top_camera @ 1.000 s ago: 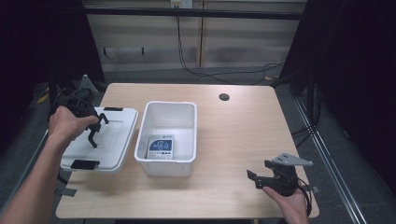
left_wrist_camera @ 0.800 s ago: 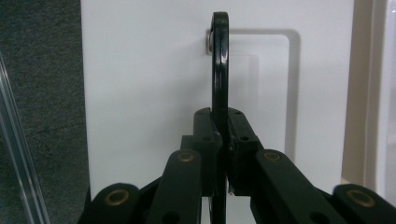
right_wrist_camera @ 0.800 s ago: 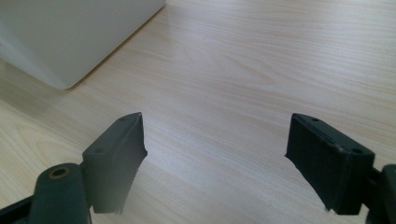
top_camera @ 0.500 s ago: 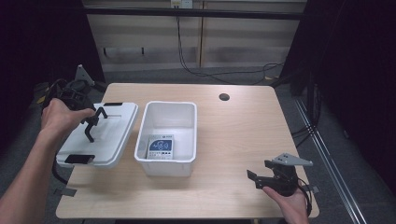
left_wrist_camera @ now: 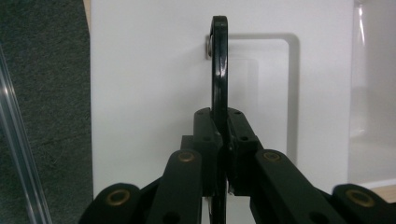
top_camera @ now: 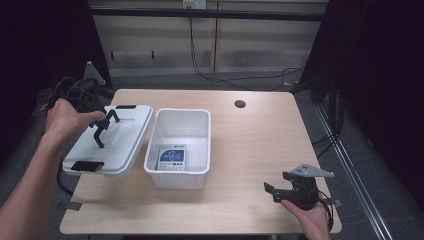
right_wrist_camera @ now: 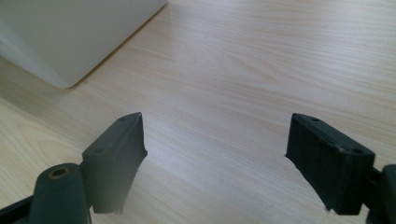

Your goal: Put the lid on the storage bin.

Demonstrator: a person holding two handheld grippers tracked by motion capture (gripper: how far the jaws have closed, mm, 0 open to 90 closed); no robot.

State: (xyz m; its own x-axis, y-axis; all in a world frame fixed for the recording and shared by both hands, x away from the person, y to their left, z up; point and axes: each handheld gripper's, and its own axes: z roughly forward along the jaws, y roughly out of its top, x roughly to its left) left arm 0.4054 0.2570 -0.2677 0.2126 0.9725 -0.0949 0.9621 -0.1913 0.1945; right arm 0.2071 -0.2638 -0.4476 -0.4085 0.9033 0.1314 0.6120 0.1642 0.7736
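Right gripper (top_camera: 278, 191), nearest the viewer, rested low over the bench (top_camera: 250, 150) in the person's right hand (top_camera: 310, 220). Its fingers (right_wrist_camera: 116, 161) were spread wide, with bare wood between them and nothing held. In the right gripper view, a corner of the bin (right_wrist_camera: 70, 37) lay well beyond the fingertips, up and to the left.

Left gripper (top_camera: 102, 131), farther off, was held in the left hand (top_camera: 65, 120) above the lid (top_camera: 112, 142). Its fingers (left_wrist_camera: 205, 140) were pressed together on the handle (left_wrist_camera: 219, 65), a thin black loop that stood up between the pads and ran on past the fingertips to its pivot on the lid. The lid hung tilted beneath the fingers, one long edge just beside the rim of the bin (top_camera: 180, 145), its near corner reaching past the bench edge. Black latches (top_camera: 87, 165) sat at both short ends of the lid.

The bin stood open on the bench, to the right of the left fingers; a packet (top_camera: 171, 157) with a blue print lay flat on its floor. A round hole (top_camera: 240, 104) in the bench lay beyond the bin, well apart from both grippers.
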